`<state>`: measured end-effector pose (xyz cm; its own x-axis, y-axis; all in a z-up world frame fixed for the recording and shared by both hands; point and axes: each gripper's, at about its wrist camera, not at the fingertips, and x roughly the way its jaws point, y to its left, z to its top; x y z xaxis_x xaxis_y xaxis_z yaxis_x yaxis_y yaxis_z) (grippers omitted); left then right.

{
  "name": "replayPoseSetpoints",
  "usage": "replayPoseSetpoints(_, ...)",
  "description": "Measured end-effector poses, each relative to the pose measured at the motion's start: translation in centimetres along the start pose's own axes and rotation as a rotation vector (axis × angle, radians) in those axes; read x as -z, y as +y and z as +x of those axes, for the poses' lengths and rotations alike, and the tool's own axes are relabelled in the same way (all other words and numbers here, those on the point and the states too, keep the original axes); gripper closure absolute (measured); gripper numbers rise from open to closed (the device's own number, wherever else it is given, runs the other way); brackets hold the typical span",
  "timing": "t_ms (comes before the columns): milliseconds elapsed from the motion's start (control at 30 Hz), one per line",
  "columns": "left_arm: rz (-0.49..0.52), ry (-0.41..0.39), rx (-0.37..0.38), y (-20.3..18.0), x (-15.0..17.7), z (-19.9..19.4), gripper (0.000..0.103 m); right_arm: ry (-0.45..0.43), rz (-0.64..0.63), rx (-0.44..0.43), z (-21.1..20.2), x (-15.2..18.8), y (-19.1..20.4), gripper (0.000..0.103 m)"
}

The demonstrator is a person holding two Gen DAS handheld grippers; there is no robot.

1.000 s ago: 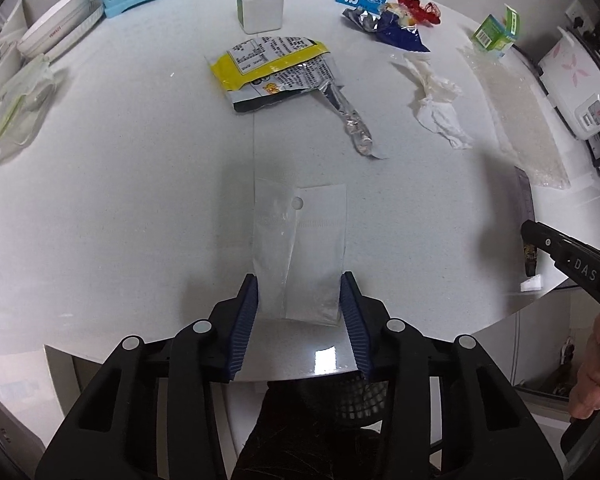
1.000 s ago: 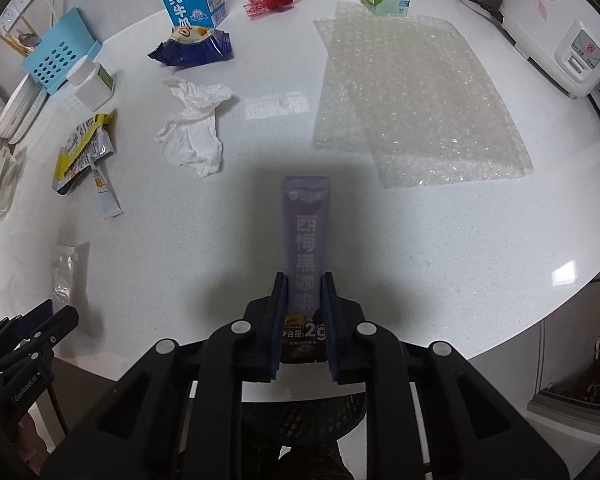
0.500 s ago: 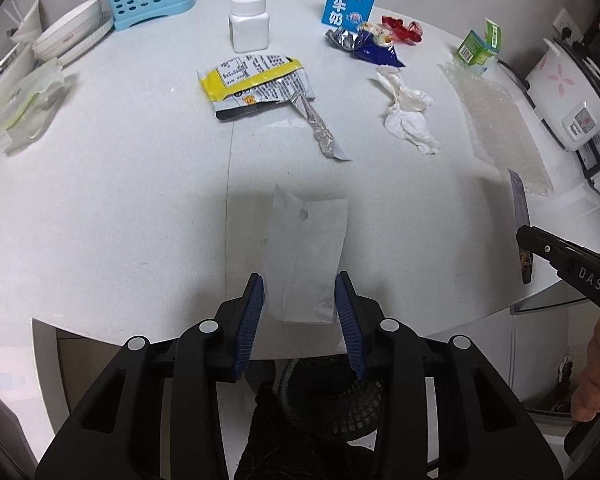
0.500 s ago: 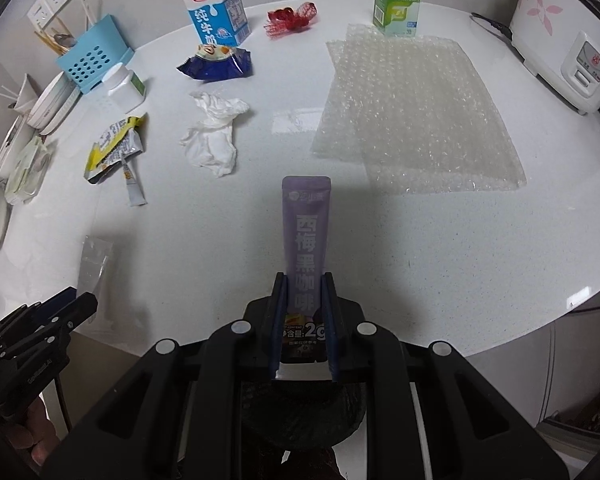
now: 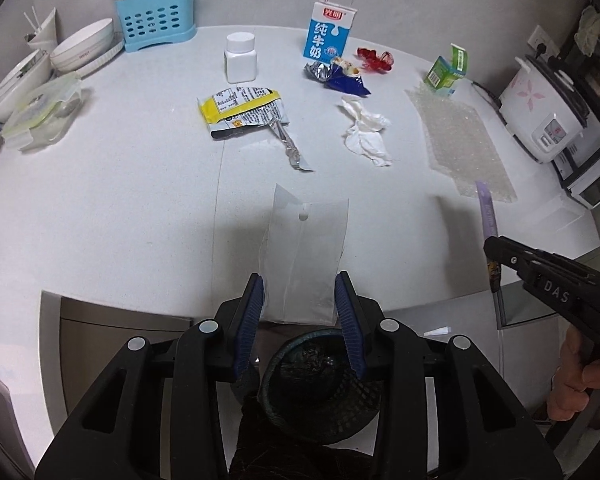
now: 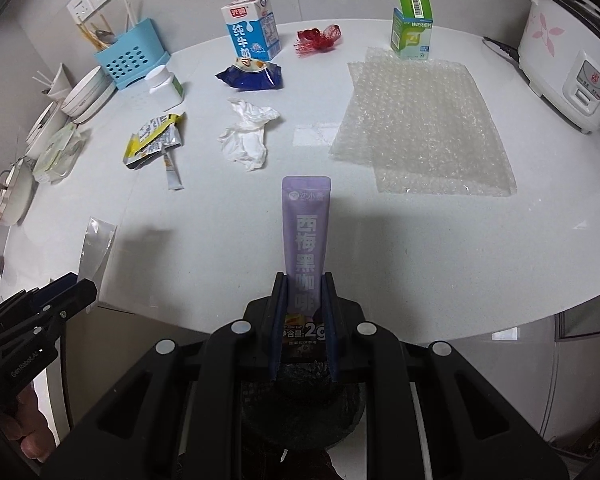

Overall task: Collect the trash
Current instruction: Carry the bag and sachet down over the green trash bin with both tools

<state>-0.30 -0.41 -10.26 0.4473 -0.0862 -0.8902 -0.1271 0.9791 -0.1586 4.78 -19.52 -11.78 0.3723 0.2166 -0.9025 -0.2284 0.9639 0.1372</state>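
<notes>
My left gripper point(image 5: 299, 294) is shut on a clear plastic bag point(image 5: 305, 248), held upright off the white table point(image 5: 120, 208) near its front edge. My right gripper point(image 6: 303, 292) is shut on a purple coffee sachet point(image 6: 306, 236) that sticks up between its blue pads. Below both grippers sits a black mesh trash bin point(image 5: 320, 384), also in the right wrist view as the bin point(image 6: 304, 400). Each gripper shows at the edge of the other's view: the left one point(image 6: 72, 292) and the right one point(image 5: 496, 248). Trash lying on the table includes a yellow wrapper point(image 5: 242, 112), a crumpled tissue point(image 5: 366, 130), a blue wrapper point(image 5: 340, 76) and bubble wrap point(image 6: 420, 120).
At the back stand a blue milk carton point(image 5: 328, 32), a white bottle point(image 5: 241, 58), a green box point(image 6: 413, 24), a red wrapper point(image 6: 318, 38) and a blue utensil holder point(image 5: 154, 16). Bowls point(image 5: 82, 50) sit at the left, a rice cooker point(image 6: 568, 68) at the right.
Both grippers have risen and drawn back from the table with their items held. The table has shrunk in view and the black bin has come into sight beneath them.
</notes>
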Motion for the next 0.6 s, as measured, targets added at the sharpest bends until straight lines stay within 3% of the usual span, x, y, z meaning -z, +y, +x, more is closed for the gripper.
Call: replayPoseSetpoints(600, -0.006, -0.029, 0.027, -1.7, 7.1, -2.2, 0.066, -0.011, -0.051, -0.03, -2.5, 7.7, -0.6, 0.087)
